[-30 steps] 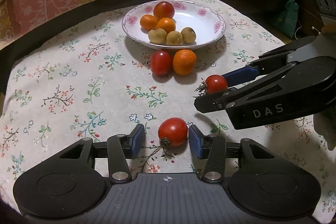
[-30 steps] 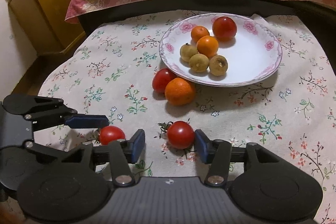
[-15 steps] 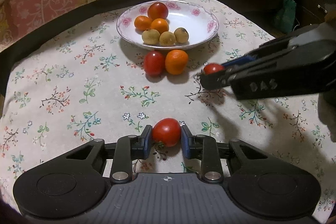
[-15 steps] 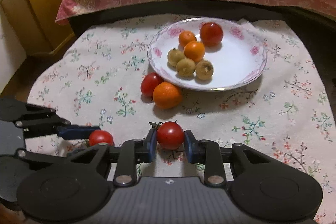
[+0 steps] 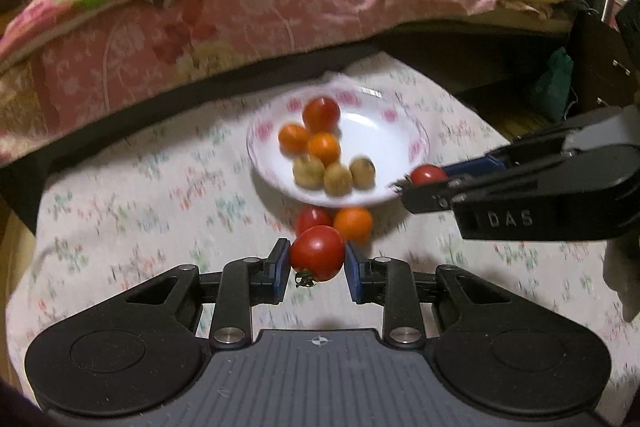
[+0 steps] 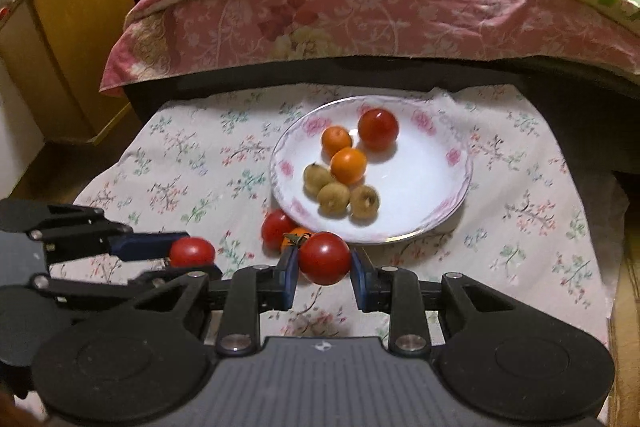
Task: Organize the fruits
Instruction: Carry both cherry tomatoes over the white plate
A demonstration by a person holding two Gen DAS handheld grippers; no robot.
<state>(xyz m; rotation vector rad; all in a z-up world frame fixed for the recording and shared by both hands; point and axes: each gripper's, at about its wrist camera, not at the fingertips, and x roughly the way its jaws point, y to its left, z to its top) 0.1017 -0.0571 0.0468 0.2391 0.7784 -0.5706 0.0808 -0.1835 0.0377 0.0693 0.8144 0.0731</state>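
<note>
Floral tabletop (image 6: pixel 180 167): plate (image 6: pixel 452 203) holds six fruits; two lie just before it. Left gripper (image 5: pixel 318 263) and right gripper (image 6: pixel 324 261) each clamp a tomato, undelivered.

Tomato (image 6: pixel 276 228), orange (image 5: pixel 353 223) block near plate rim (image 6: pixel 404 237); plate's right half bare.

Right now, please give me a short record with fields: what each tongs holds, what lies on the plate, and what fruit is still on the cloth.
left tongs: shut on a tomato, lifted off the cloth
right tongs: shut on another tomato, also lifted
plate: one red tomato, two oranges, three small brown fruits
fruit on cloth: one tomato and one orange, beside the plate's near rim
</note>
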